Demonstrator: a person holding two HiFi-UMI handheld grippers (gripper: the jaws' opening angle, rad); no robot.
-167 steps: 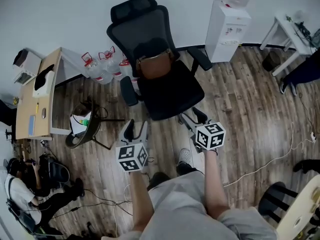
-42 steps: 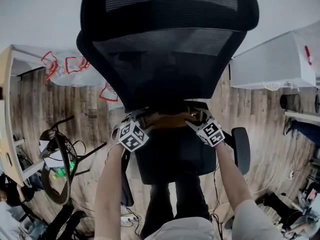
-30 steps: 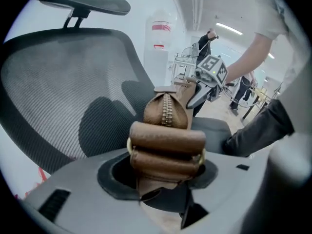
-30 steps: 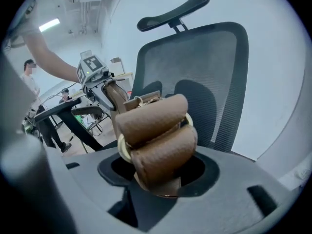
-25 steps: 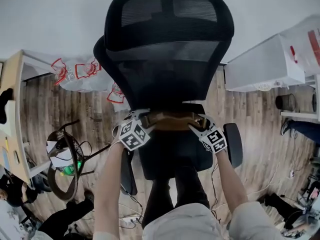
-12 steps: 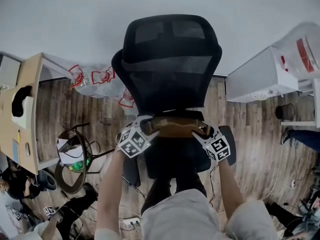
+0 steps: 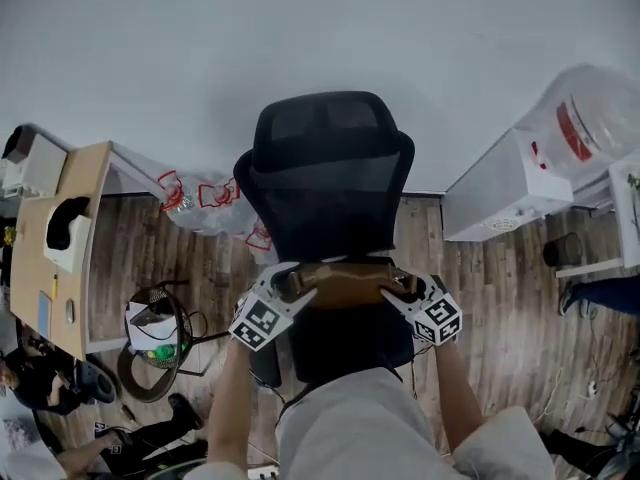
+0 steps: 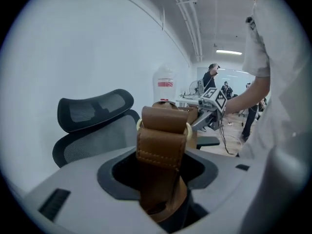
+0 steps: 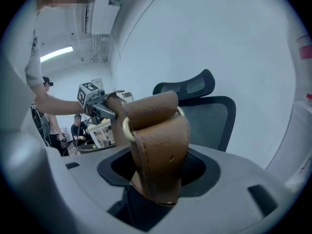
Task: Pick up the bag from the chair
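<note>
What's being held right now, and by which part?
The bag: left gripper shut on the strap tab at one end, right gripper on the tab at the other.

I hold the brown bag (image 7: pixel 345 282) level between my left claw (image 7: pixel 293 285) and right claw (image 7: pixel 399 287), one at each end, just before the black chair (image 7: pixel 325 173), with a desk (image 7: pixel 55 258) to my left and a water dispenser (image 7: pixel 497 193) right.
</note>
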